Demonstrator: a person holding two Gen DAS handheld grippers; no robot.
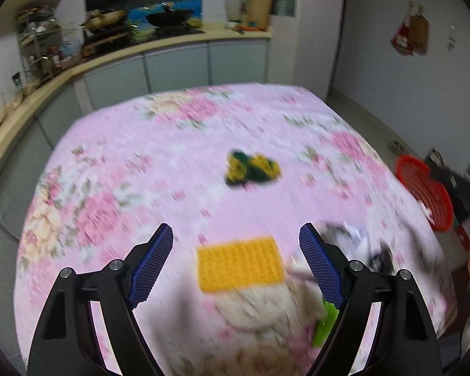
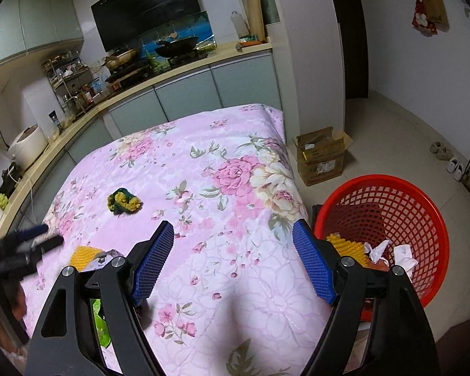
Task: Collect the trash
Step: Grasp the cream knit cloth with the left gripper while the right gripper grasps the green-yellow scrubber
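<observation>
My left gripper (image 1: 236,235) is open and empty above a flat yellow knitted pad (image 1: 239,264) on the pink floral cloth of the table (image 1: 141,156); the view is blurred. A crumpled yellow-and-green cloth (image 1: 252,169) lies farther ahead and also shows in the right wrist view (image 2: 123,202). A crumpled wrapper (image 1: 351,238) and a green scrap (image 1: 324,326) lie by the left gripper's right finger. My right gripper (image 2: 233,230) is open and empty over the table's right part. The red basket (image 2: 423,206) beside the table holds paper scraps (image 2: 402,255) and a yellow piece (image 2: 344,246).
The left gripper (image 2: 25,247) shows blurred at the left of the right wrist view, above the yellow pad (image 2: 83,257). A cardboard box (image 2: 322,156) stands on the floor past the basket. A kitchen counter (image 2: 78,119) with cookware runs behind and left of the table. Shoes (image 2: 448,156) lie by the wall.
</observation>
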